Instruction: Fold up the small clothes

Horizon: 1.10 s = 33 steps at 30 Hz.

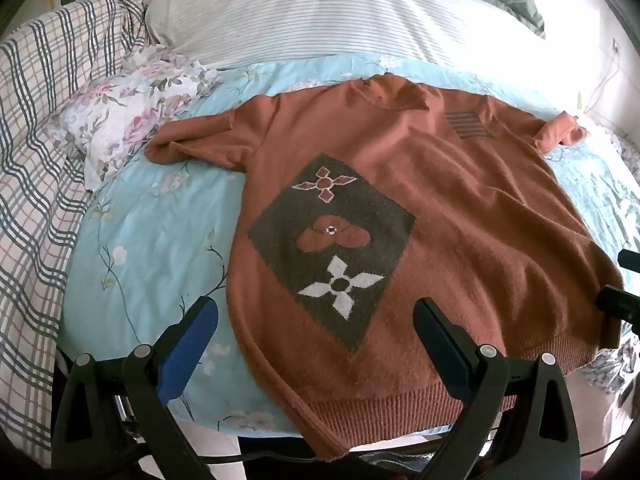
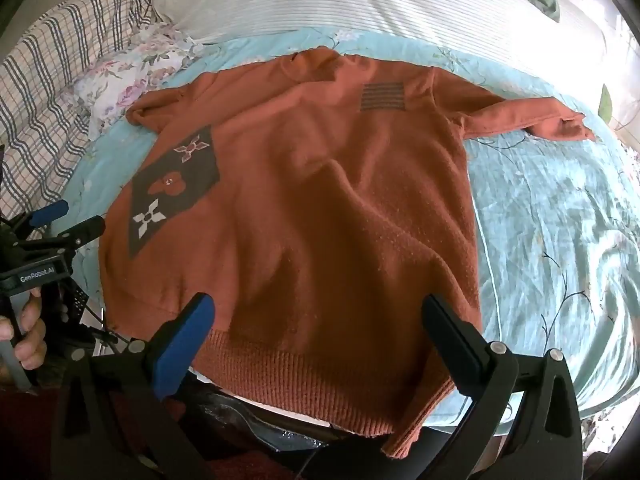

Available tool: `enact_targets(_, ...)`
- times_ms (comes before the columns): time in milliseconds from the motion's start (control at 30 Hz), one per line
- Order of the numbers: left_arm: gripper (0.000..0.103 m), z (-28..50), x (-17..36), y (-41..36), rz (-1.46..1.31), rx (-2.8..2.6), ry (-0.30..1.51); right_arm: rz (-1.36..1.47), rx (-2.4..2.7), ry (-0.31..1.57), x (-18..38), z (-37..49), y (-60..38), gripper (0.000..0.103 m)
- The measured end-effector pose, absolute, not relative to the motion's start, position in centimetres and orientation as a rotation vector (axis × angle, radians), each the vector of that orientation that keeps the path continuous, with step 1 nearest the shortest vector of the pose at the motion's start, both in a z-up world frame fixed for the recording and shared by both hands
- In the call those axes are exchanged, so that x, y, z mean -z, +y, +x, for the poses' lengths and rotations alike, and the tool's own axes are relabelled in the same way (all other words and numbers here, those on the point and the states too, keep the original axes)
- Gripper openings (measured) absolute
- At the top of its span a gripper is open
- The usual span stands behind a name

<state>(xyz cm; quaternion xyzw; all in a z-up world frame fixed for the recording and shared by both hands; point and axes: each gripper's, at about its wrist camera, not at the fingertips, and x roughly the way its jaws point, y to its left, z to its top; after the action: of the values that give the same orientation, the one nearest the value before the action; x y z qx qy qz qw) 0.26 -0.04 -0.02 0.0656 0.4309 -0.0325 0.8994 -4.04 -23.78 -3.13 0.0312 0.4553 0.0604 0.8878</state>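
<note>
A rust-orange knitted sweater [image 1: 452, 216] lies spread flat on the bed, front up, with a dark diamond patch of flowers [image 1: 332, 248] and a striped patch near the collar. Both sleeves stick out sideways. Its ribbed hem hangs over the near bed edge. It also shows in the right wrist view [image 2: 320, 208]. My left gripper [image 1: 316, 312] is open and empty, hovering over the hem's left part. My right gripper [image 2: 316, 308] is open and empty above the hem's right part. The left gripper [image 2: 68, 220] also appears at the left of the right wrist view, held by a hand.
The sweater rests on a light blue floral sheet [image 1: 152, 240]. A striped white pillow [image 1: 320, 12] lies behind it, a checked quilt [image 1: 32, 128] and a floral cloth [image 1: 132, 108] at the left. The bed's near edge [image 1: 240, 432] runs below the hem.
</note>
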Motion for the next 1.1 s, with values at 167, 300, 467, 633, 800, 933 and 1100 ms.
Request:
enact_targets(167, 0.099, 0.0, 0.1, -0.2, 0.141, 0.068, 0.887, 0.065, -0.129, 0.933, 3.5, -4.6, -24.7, 0.103)
enact_targets(300, 0.099, 0.1, 0.2, -0.2, 0.145, 0.07, 0.887, 0.065, -0.128, 0.939, 2.7, -4.1, -23.7, 0.103)
enact_targets(467, 0.099, 0.4, 0.4, -0.2, 0.147, 0.073, 0.887, 0.07, -0.131, 0.931, 2.7, -4.1, -23.8, 0.103)
enact_targets(633, 0.099, 0.2, 0.1, -0.8, 0.141, 0.07, 0.888, 0.064, -0.136, 0.935, 2.7, -4.2, -23.6, 0.103)
enact_targets(800, 0.099, 0.1, 0.2, -0.7, 0.143, 0.07, 0.887, 0.061, -0.136, 0.941, 2.7, -4.1, -23.6, 0.103)
enact_targets(933, 0.099, 0.4, 0.5, -0.7, 0.144, 0.073, 0.889, 0.064, -0.138, 0.924, 2.6, -4.1, -23.6, 0.103)
enact_targets(1100, 0.099, 0.2, 0.3, -1.1, 0.148, 0.078, 0.903, 0.082, -0.144, 0.935, 2.5, -4.0, -23.9, 0.103)
